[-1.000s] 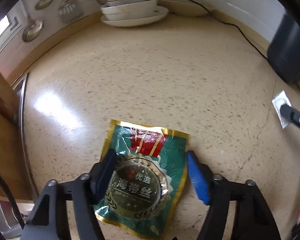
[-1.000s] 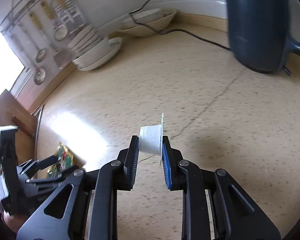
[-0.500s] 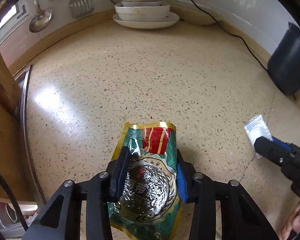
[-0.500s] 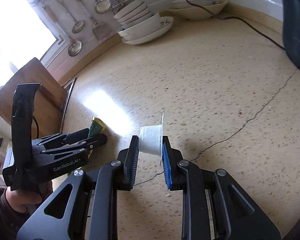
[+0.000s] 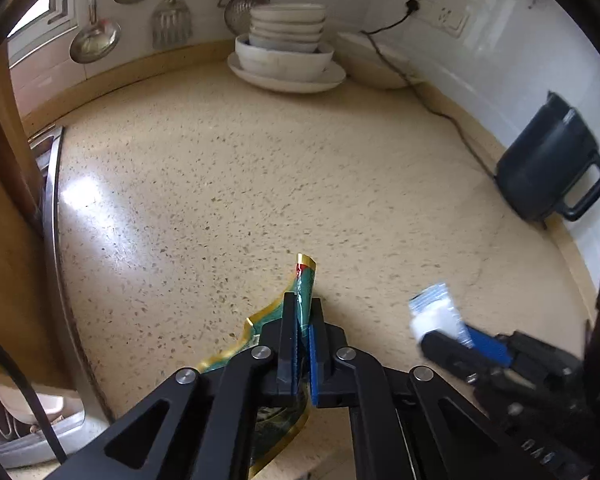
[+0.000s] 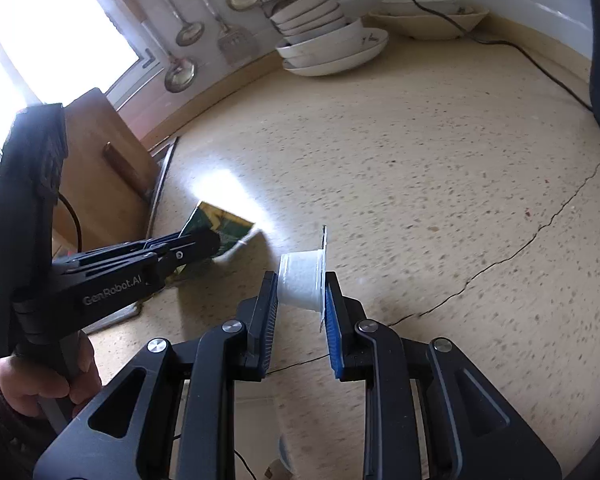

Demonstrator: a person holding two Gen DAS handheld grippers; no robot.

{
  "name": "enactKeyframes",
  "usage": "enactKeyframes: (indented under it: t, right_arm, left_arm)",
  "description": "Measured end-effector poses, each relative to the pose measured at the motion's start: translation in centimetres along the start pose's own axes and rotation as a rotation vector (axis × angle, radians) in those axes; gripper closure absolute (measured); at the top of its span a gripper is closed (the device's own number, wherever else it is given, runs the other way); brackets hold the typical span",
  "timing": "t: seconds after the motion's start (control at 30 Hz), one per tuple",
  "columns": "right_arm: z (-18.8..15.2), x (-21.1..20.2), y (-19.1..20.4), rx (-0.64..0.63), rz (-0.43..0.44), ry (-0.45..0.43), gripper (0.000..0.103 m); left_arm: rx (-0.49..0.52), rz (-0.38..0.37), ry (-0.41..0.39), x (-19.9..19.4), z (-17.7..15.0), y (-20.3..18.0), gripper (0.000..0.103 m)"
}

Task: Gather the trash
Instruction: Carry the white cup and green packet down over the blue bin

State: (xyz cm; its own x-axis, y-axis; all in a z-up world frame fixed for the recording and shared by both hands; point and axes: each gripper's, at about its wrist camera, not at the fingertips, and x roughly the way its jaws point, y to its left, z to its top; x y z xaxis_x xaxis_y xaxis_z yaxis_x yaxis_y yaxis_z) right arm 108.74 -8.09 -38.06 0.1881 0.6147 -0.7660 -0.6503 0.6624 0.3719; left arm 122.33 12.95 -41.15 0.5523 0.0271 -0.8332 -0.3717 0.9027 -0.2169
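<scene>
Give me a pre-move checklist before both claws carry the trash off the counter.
1. Left claw shut on green snack wrapper: ok.
2. Wrapper clear of the counter: cannot tell, its lower end is hidden.
3. Right claw shut on white cup: ok.
4. Cup off the counter: ok.
5. Claws apart from each other: ok.
6. Bin in view: not ok.

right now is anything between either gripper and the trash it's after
Nothing visible. The left gripper is shut on the green snack wrapper, and the right gripper is shut on the small white cup. Both pieces are off the counter. No bin is in view.
</scene>
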Motion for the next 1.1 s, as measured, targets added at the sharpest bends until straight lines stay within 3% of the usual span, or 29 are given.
enactKeyframes:
  t: [0.33,0.5,0.67,0.87,1.1]
  right_arm:
    - [-3.1,-4.0,5.3,0.010,-0.082,-0.072,0.082]
    - [-8.2,-7.2,9.4,0.071,-0.181,-0.129,0.082]
    - [-13.7,-9.5,12.6,0.150,-0.247,-0.136,0.082]
    - [-20.3,-9.7,14.1,0.220,-0.291,-0.058,0.082]
    - [-28.5,-4.6,12.2,0.253,-0.282,0.052,0.082]
  left_arm:
    - [0.114,-0.129,-0.031,-6.9,-4.7,-0.4,0.103]
    - [0.228,-0.197,-0.029,-12.2,-9.9,-0.1,0.103]
    - [0.294,-0.225,0.037,-15.1,-15.3,0.6,0.103]
    - [0.291,-0.245,0.154,-14.3,-21.5,2.6,0.103]
    - [0.244,-0.227,0.297,-7.5,-29.3,6.2,0.103]
